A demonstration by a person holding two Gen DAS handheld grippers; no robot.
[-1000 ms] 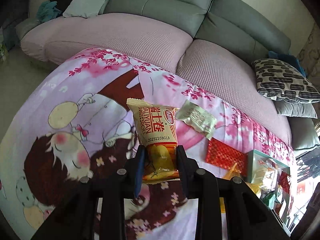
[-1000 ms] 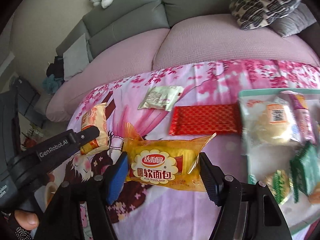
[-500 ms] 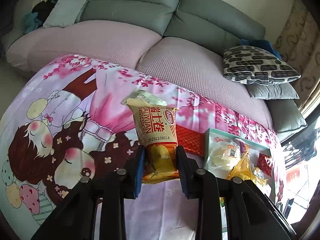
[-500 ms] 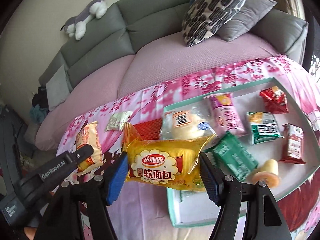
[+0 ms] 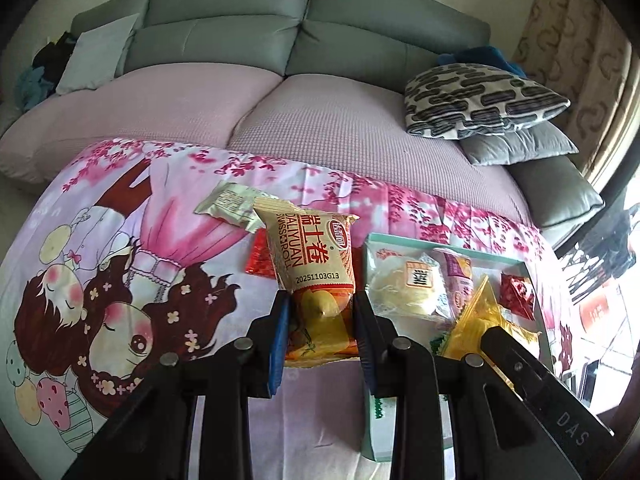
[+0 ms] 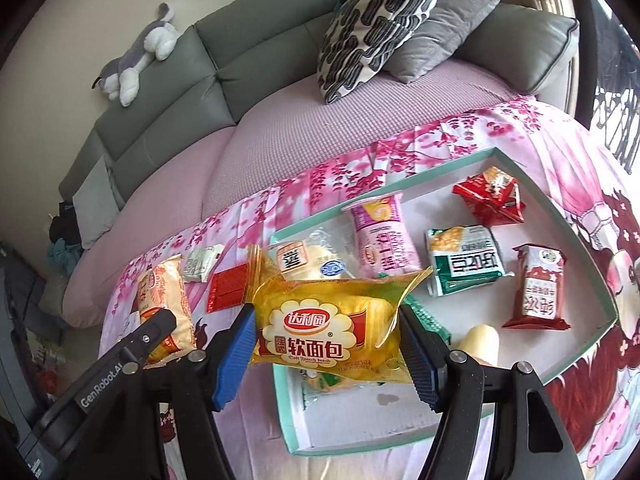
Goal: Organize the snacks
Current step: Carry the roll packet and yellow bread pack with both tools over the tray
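Right wrist view: teal tray [image 6: 576,240] with mixed snack packets [image 6: 464,260] inside.

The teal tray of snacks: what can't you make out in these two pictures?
- Left wrist view: the shallow teal cardboard tray is half hidden by the right gripper and its yellow bread packet.
- Right wrist view: the dark green foil packet is mostly covered by that packet.
- Both views: the flat red wrapper is partly hidden; its print is unreadable.

Upright beige Swiss roll pack [image 5: 316,264] and sideways yellow soft bread pack [image 6: 328,332] held above teal tray [image 6: 576,248]
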